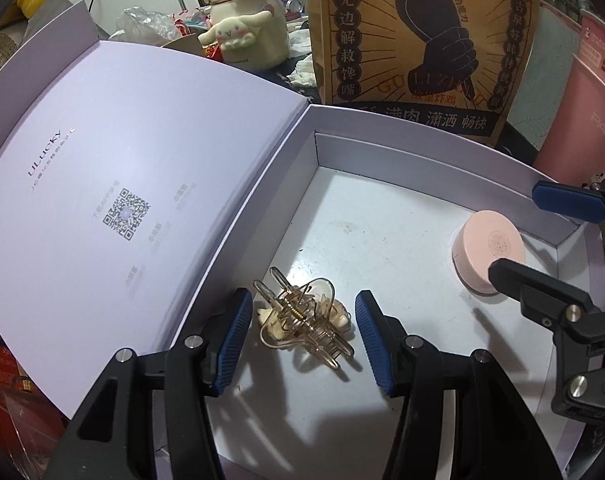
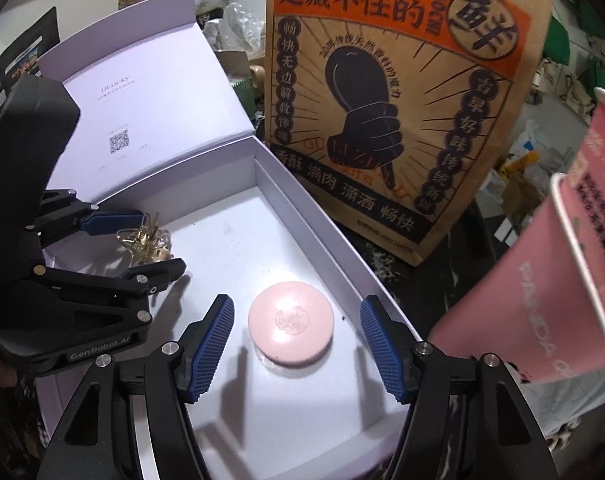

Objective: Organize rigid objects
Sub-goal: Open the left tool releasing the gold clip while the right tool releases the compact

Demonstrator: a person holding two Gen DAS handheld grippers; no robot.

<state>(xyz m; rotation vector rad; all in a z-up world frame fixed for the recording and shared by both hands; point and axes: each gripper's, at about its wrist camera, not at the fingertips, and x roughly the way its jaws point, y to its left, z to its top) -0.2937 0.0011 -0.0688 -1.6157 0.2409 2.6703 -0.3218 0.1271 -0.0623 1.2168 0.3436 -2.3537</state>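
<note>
A gold wire hair claw (image 1: 302, 320) lies on the floor of an open white box (image 1: 382, 216). My left gripper (image 1: 300, 344) is open with its blue pads either side of the claw, not touching it. A round pink compact (image 2: 291, 323) lies in the same box (image 2: 238, 240). My right gripper (image 2: 298, 354) is open around the compact, pads apart from it. The compact (image 1: 488, 250) and right gripper (image 1: 542, 240) also show in the left wrist view; the claw (image 2: 146, 242) and left gripper (image 2: 138, 240) show in the right wrist view.
The box lid (image 1: 114, 184) stands open on the left. A brown paper bag (image 2: 398, 100) stands just behind the box. Pink paper cups (image 2: 562, 272) stand to the right. A cream cartoon bottle (image 1: 246, 28) and clutter sit behind.
</note>
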